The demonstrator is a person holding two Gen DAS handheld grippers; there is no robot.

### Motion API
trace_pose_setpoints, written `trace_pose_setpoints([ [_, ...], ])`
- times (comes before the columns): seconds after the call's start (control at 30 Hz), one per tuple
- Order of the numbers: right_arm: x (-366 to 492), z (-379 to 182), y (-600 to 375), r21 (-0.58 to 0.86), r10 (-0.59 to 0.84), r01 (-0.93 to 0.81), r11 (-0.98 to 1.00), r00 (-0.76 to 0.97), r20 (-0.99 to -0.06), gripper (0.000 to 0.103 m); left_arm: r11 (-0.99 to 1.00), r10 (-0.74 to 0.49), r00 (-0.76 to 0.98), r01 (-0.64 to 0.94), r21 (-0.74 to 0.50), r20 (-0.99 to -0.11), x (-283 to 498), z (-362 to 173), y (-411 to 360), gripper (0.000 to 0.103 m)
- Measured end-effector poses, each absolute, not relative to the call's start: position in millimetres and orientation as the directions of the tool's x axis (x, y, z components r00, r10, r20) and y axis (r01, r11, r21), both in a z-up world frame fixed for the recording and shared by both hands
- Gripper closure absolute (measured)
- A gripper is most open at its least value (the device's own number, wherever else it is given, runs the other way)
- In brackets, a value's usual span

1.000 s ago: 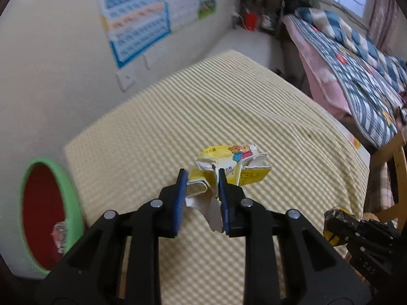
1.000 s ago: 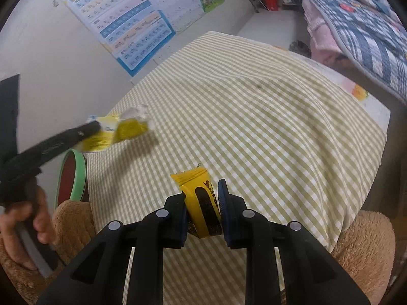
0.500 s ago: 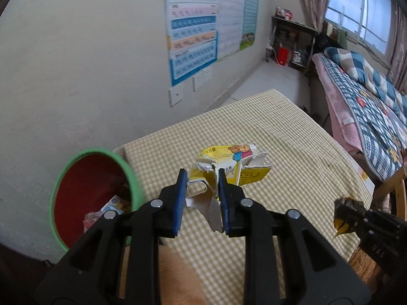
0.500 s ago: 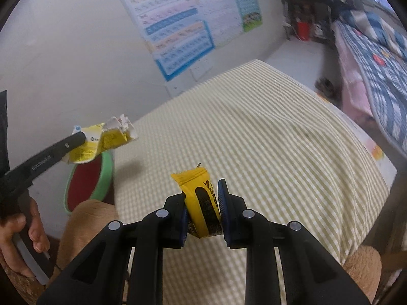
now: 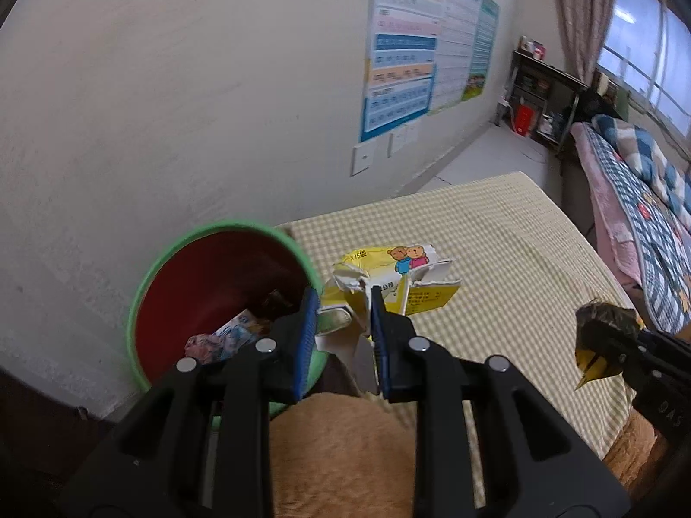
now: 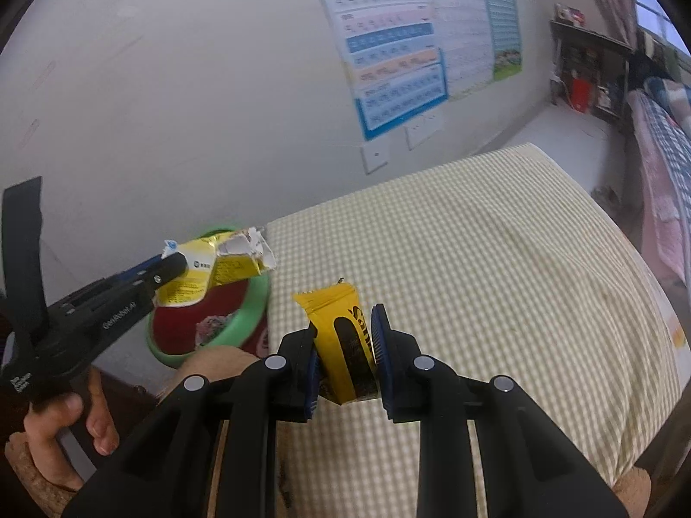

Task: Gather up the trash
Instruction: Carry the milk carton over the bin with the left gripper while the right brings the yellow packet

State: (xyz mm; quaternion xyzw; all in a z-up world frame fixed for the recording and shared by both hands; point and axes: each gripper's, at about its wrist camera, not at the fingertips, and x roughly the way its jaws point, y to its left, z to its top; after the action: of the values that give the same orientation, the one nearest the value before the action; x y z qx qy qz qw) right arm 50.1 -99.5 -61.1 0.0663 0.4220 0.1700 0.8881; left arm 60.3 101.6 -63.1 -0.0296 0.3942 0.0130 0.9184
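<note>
Torn carton (image 5: 391, 285) between left fingers (image 5: 307, 323).

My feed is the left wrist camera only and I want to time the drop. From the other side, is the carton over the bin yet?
Observer: In the right wrist view the torn carton overlaps the bin rim, held up by the left gripper; one angle cannot confirm that it is straight above.
Operator: I only see the edge of the other gripper. What is it carrying?
Observer: The right gripper is shut on a yellow wrapper with a black patch, standing upright between its fingers.
Operator: Where is that wrapper relative to the bin?
Observer: It appears over the checked cloth, right of the bin, not above it.
</note>
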Motion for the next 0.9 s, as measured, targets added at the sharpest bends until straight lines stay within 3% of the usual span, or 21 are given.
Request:
trace_pose_setpoints([
  [0.9, 69, -60, 4, 0.227, 0.443, -0.431, 0.873, 0.509, -0.738, 0.08, 0.97, 0.12, 0.679, -0.237, -0.062, -0.724, 53, -75, 187, 0.08],
])
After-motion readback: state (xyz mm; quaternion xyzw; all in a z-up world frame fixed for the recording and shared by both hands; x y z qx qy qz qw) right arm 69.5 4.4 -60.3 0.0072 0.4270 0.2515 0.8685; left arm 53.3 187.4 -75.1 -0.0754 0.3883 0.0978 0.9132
